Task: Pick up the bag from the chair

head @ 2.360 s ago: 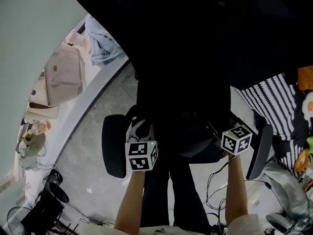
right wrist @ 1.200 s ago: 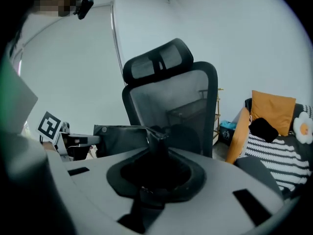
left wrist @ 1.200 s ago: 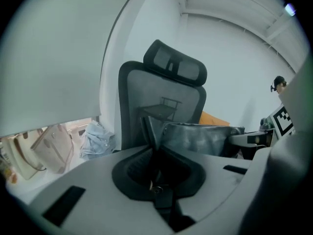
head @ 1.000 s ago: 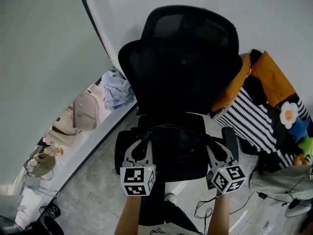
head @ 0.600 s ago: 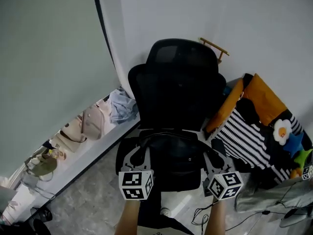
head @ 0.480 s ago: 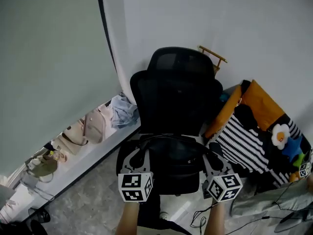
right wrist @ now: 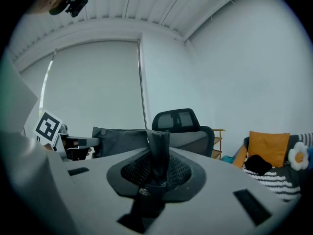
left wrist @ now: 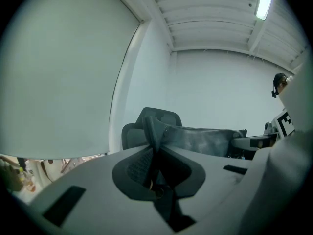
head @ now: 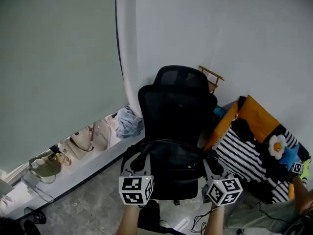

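A black bag (head: 174, 169) hangs between my two grippers, in front of the black office chair (head: 177, 106). My left gripper (head: 134, 161) is shut on the bag's strap (left wrist: 152, 148) at its left end. The right gripper (head: 212, 163) is shut on the strap (right wrist: 159, 153) at the other end. In the left gripper view the bag's body (left wrist: 203, 141) stretches rightward in front of the chair (left wrist: 157, 117). Seen from the right gripper, the bag (right wrist: 120, 138) spans leftward and the chair (right wrist: 182, 122) stands behind it.
Orange and striped cushions (head: 249, 131) with soft toys are piled right of the chair. Handbags and clothes (head: 98, 136) lie on a low ledge along the left wall. A wooden rack (head: 210, 77) stands behind the chair. Cables run over the floor at lower right.
The view has drawn back from the chair, which now looks smaller and farther. Both grippers stay shut on the bag's straps, holding the bag in front of the seat.
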The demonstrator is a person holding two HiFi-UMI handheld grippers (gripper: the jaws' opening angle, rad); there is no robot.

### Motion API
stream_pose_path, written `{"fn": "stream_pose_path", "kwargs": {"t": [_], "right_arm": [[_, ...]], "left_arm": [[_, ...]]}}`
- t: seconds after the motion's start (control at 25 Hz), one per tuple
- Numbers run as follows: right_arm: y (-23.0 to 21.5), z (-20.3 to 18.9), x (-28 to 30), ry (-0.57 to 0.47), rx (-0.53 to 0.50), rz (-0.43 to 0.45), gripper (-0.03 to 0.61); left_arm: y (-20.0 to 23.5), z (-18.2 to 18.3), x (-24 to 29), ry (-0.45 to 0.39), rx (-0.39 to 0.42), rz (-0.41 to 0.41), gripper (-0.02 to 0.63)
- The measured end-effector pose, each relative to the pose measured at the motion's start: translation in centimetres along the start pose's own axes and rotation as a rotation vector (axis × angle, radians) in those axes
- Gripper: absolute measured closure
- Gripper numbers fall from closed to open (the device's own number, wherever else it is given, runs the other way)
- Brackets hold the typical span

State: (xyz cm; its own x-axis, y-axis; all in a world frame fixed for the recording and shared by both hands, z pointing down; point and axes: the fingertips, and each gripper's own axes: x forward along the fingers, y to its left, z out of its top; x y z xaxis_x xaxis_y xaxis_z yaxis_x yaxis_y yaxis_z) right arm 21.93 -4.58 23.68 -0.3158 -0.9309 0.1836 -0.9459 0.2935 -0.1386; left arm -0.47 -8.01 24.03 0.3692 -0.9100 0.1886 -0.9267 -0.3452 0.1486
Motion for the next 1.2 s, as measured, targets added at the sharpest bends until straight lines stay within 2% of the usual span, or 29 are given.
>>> {"fn": "stream_pose_path", "kwargs": {"t": [0.48, 0.8, 1.2], "right_arm": [[2.4, 1.1, -5.4, -0.026, -0.023, -0.005, 0.492], [3.5, 1.5, -7.5, -0.050, -0.009, 0.007, 0.492], [4.4, 2.5, -7.9, -0.047, -0.077, -0.004, 0.494]], "left_arm": [[-1.8, 0.7, -5.9, -0.029, -0.004, -0.003, 0.583], [-2.3, 0.9, -7.9, -0.049, -0.016, -0.007, 0.584], [-2.1, 0.9, -8.9, -0.054, -0.021, -0.002, 0.586]]}}
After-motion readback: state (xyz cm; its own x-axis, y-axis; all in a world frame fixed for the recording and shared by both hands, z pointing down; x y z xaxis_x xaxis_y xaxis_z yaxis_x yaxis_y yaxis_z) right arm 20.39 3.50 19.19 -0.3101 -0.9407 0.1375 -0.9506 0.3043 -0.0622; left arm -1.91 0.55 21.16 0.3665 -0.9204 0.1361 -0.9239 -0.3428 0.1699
